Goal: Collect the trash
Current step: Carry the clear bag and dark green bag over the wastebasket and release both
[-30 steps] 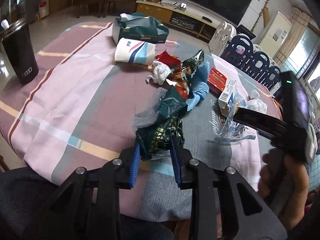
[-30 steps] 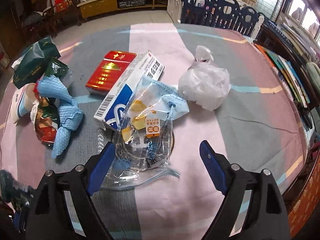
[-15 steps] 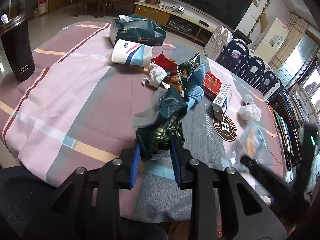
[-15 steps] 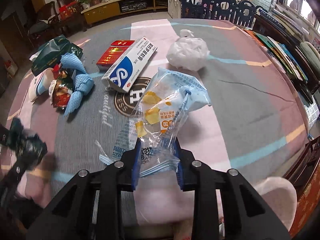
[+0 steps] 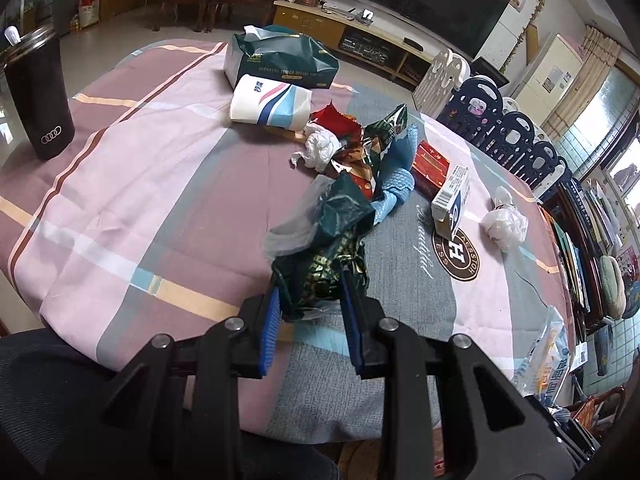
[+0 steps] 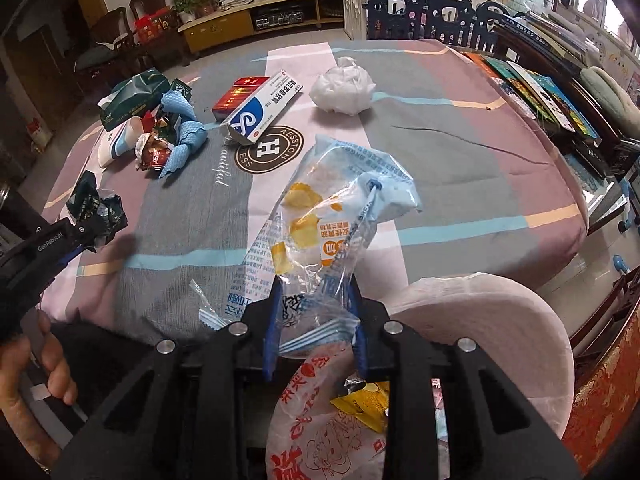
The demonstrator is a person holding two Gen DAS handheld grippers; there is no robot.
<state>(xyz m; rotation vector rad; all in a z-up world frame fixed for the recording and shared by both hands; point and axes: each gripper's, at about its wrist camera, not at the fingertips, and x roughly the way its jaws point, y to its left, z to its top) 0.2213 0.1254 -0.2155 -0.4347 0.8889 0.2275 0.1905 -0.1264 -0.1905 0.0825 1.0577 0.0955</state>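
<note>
Since the earlier frame your right tongs (image 6: 314, 322) have closed on the clear snack bag (image 6: 320, 216) and drawn it off the surface (image 6: 460, 168) toward you; it now hangs over the open white bin bag (image 6: 480, 312) at the near edge. Your left tongs (image 5: 310, 320) have not moved and stay clamped on the dark green foil wrapper (image 5: 324, 256), lifted just above the cloth.

Handling, judged: both items are near weightless, soft film that crumples and slips. The snack bag is pinched at its bottom seam, a good stiff spot. Left behind on the surface: crumpled white plastic bag (image 6: 342, 88), ointment box (image 6: 264, 106), red carton (image 6: 238, 94). Take the boxes across their narrow width.
</note>
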